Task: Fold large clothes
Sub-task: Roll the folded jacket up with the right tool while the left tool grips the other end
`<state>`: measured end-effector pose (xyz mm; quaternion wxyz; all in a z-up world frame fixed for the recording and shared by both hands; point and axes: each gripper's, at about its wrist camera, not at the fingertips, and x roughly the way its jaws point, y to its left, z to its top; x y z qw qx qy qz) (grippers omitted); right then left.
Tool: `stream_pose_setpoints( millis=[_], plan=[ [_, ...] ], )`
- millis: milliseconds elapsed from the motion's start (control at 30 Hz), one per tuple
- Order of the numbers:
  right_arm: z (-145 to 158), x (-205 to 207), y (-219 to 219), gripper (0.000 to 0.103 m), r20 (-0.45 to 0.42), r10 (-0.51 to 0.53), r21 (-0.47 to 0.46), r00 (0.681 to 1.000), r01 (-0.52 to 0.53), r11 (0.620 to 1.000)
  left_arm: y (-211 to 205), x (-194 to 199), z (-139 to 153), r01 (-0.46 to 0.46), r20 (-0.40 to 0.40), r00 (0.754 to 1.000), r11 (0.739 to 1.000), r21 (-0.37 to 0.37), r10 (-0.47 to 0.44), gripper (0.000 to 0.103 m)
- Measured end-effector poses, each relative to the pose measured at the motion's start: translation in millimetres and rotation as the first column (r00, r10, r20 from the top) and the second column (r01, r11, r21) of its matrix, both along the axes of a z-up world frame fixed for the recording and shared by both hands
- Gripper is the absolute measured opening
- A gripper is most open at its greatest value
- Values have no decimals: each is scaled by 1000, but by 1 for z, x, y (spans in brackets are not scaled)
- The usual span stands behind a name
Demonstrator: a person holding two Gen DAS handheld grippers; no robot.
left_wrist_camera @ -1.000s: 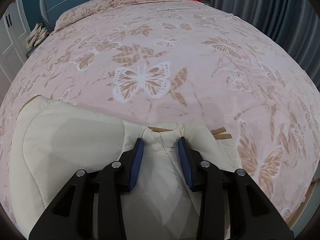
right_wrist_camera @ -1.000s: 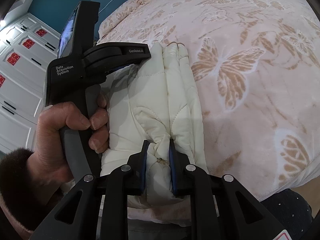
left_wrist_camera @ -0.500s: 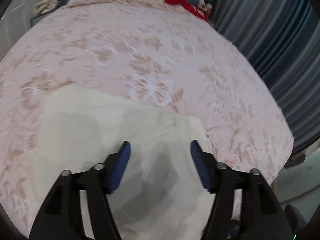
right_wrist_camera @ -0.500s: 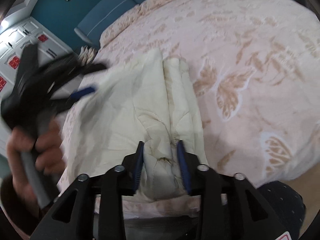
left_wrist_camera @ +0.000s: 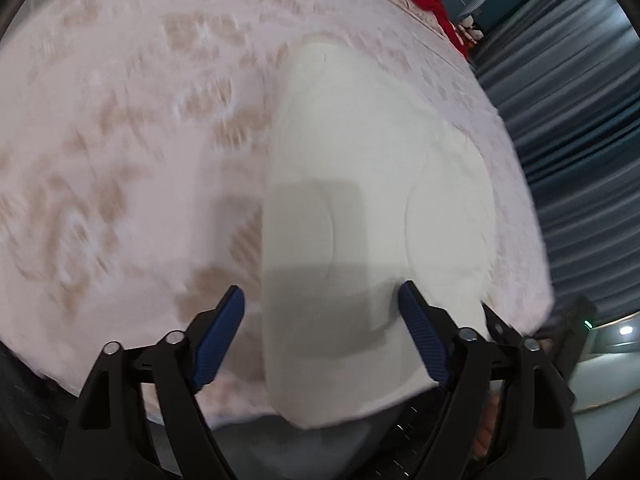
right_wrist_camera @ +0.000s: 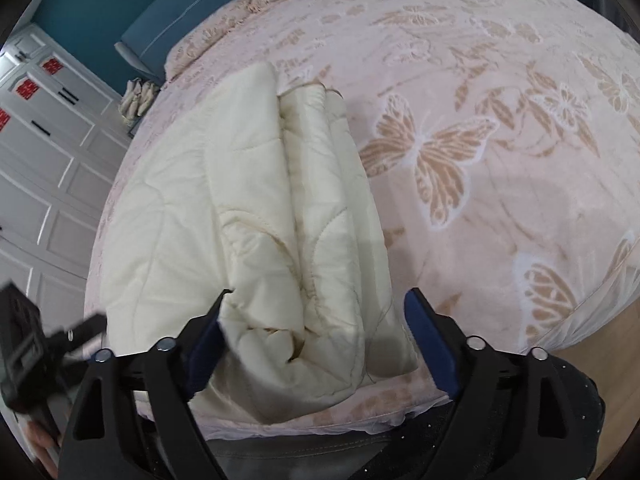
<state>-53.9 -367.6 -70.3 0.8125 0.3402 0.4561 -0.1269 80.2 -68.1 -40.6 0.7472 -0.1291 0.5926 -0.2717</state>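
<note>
While the pink butterfly bedspread (right_wrist_camera: pixel 500 92) fills both views, your folded cream quilted garment (right_wrist_camera: pixel 256 216) lies at centre-left of the right wrist view, near the bed's lower edge. Your left gripper (left_wrist_camera: pixel 320 320) and right gripper (right_wrist_camera: pixel 316 320) both gape wide, holding nothing.

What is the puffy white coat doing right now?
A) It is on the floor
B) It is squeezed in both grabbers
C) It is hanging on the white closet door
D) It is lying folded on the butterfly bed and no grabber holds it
D: the coat lies folded on the bed, and both the right gripper and the left gripper are open around it, not pinching.
</note>
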Motion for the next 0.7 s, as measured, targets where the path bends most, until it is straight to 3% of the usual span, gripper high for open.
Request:
stream_pose_setpoints(
  millis=[100, 367, 433, 633, 700],
  plan=[
    [-8, 4, -4, 88, -20, -4, 56, 1000, 5, 998, 5, -4, -14, -21, -53, 998, 998, -63, 18, 83],
    [-26, 14, -12, 93, -37, -9, 180, 999, 16, 984, -1, -7, -31, 15, -88, 996, 993, -120, -26, 85],
    [-24, 15, -10, 81, -39, 0, 174, 999, 7, 985, -4, -8, -29, 20, -85, 996, 993, -117, -30, 84],
    [7, 13, 2, 38, -5, 57, 110, 998, -56, 992, -14, -17, 1, 87, 0, 996, 994, -73, -87, 63],
    [22, 9, 9, 35, 26, 62, 85, 998, -64, 994, -17, -20, 18, 109, 50, 993, 992, -62, -106, 57]
  ],
)
